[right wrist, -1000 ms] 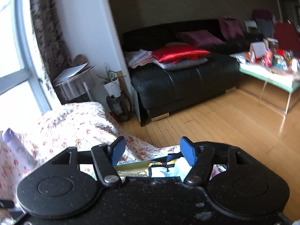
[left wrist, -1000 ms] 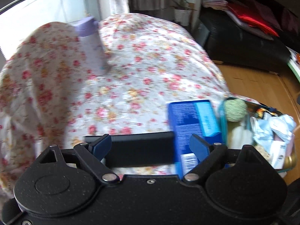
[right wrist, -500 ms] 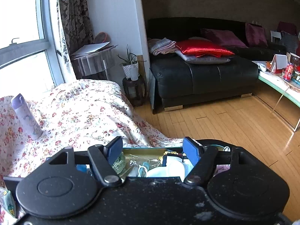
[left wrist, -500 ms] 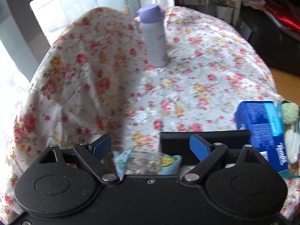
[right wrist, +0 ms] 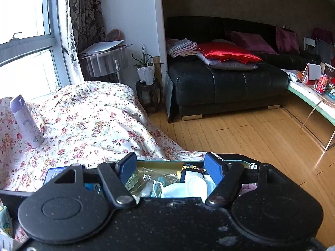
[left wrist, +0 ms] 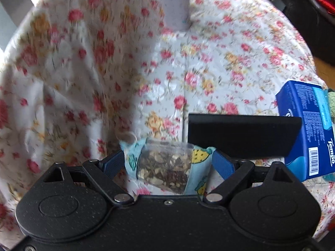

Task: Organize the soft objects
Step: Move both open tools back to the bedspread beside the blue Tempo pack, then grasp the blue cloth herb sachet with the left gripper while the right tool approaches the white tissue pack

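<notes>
The left gripper (left wrist: 167, 162) had its two blue fingers (left wrist: 113, 163) spread wide on either side of a soft light-blue cloth pouch with a clear bag of dried bits (left wrist: 167, 167), and the fingers sat close beside the pouch, but I could not tell if they were touching it. The pouch lay on the white flowered bed cover (left wrist: 199, 73), near a blue cardboard tissue box (left wrist: 307, 129). To do this step well, the fingers should probably squeeze slowly on the middle of the pouch, so the clear bag does not slip out, and they should not pinch the cover underneath. The right gripper (right wrist: 169, 168) was wide open too and held nothing. It hung over a gold-rimmed tray full of white cloth masks and small packets (right wrist: 180, 182). Only the right view showed that tray, so it looked like the place where soft things go. It also showed the whole tall pale purple bottle (right wrist: 26, 121) standing on the cover. Only the left view showed the pouch clearly between the fingers.
</notes>
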Motion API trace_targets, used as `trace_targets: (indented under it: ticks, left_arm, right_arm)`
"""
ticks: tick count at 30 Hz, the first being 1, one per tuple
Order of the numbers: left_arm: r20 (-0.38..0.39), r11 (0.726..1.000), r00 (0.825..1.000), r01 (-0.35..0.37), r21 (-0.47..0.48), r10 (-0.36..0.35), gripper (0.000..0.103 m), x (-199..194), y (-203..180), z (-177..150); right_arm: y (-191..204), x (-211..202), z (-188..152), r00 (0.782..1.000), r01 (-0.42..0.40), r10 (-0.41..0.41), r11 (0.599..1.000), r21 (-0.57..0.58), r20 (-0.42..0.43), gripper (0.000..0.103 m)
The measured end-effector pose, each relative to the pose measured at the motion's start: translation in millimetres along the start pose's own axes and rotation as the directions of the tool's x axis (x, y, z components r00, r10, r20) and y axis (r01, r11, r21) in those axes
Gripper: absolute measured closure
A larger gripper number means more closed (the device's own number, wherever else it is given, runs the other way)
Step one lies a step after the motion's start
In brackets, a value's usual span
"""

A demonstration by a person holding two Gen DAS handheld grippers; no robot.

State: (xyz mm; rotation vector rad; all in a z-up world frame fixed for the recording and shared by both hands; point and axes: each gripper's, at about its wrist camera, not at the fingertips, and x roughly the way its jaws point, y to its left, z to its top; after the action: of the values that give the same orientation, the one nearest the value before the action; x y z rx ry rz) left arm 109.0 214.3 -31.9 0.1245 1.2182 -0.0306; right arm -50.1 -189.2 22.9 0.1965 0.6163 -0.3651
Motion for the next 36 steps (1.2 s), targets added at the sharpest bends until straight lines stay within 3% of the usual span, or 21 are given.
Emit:
trace_targets:
  ticks: [6,12,17,22,24,28,33,36]
  left_arm:
    - [-0.046,0.996,0.998,0.03,-0.08,-0.034,0.016,7,10,0]
    - [-0.083,0.977,0.987,0.123,-0.174,-0.139,0.016,21,9,1]
    - [-0.074,0.968,0.988,0.119,-0.219,-0.138,0.016,25,8,0]
    - [-0.082,0.953,0.982,0.141,-0.267,-0.169,0.016,29,18,0]
    - [-0.084,0.951,0.982,0.143,-0.275,-0.172,0.016,29,19,0]
    - [-0.072,0.945,0.98,0.157,-0.287,-0.184,0.016,28,21,-1]
    - [-0.049,0.93,0.975,0.192,-0.312,-0.218,0.016,27,27,-3]
    - [-0.024,0.92,0.971,0.216,-0.329,-0.236,0.016,25,31,-4]
  right_arm:
    - [2,-1,0,1.0,0.005,-0.005,1.0,-0.011,0.002,0.032]
    - [3,-2,0,1.0,0.009,-0.009,1.0,-0.021,0.009,0.032]
    - [3,-9,-1,0.999,-0.007,0.008,1.0,-0.026,0.047,0.032]
    - [28,-33,-7,0.988,-0.061,0.081,0.986,-0.155,0.129,0.031]
    - [45,-50,-14,0.978,-0.107,0.143,0.968,-0.226,0.153,0.031]
    - [79,-78,-36,0.924,-0.351,0.375,0.907,-0.233,0.068,0.028]
    - [146,-92,-69,0.868,-0.487,0.488,0.804,-0.342,-0.09,0.028]
    - [178,-88,-78,0.845,-0.535,0.499,0.773,-0.342,-0.194,0.028]
